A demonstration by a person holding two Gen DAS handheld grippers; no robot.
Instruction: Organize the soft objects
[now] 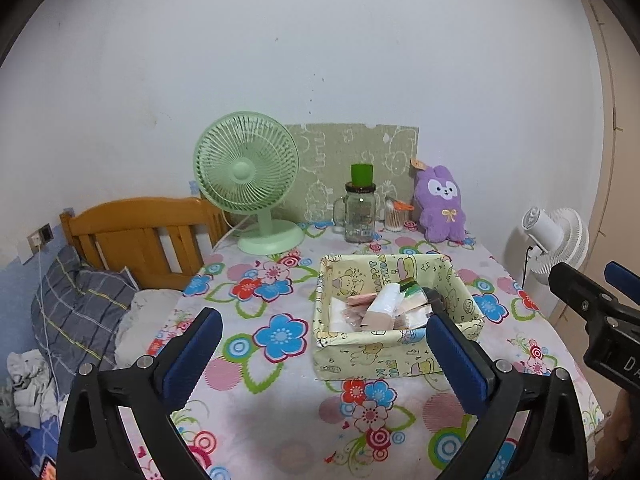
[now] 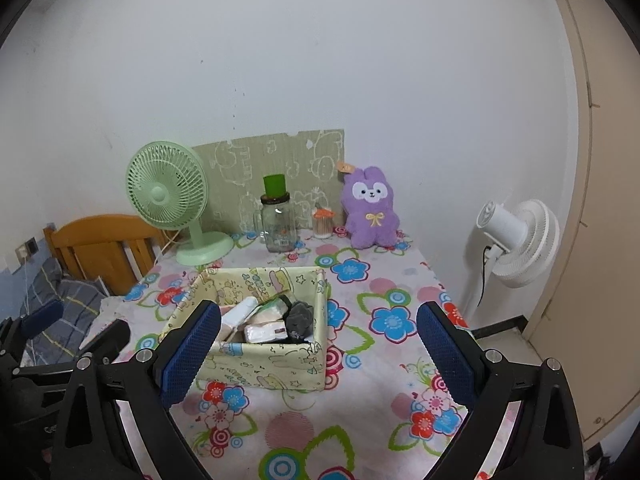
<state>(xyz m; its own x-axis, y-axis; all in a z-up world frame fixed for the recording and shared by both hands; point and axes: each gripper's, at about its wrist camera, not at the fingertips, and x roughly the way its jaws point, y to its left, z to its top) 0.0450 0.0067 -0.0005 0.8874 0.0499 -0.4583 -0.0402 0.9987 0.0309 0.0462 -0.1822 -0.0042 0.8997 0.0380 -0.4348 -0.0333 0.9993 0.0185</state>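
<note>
On the floral table, the box sits beyond both open tongs.

A home bedroom: wooden bed headboard, plaid pillow, and flowered tablecloth with a plush rabbit.

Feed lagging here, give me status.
Left gripper open, empty. Right gripper open, empty. Fabric box holds folded soft items. Purple plush bunny still out by wall.

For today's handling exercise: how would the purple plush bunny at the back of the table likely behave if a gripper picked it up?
The purple plush bunny looks fuzzy and stuffed, so it would probably squash and flop rather than stay stiff. It seems light for its bulk. Propped upright by the wall, it may topple if nudged.
</note>
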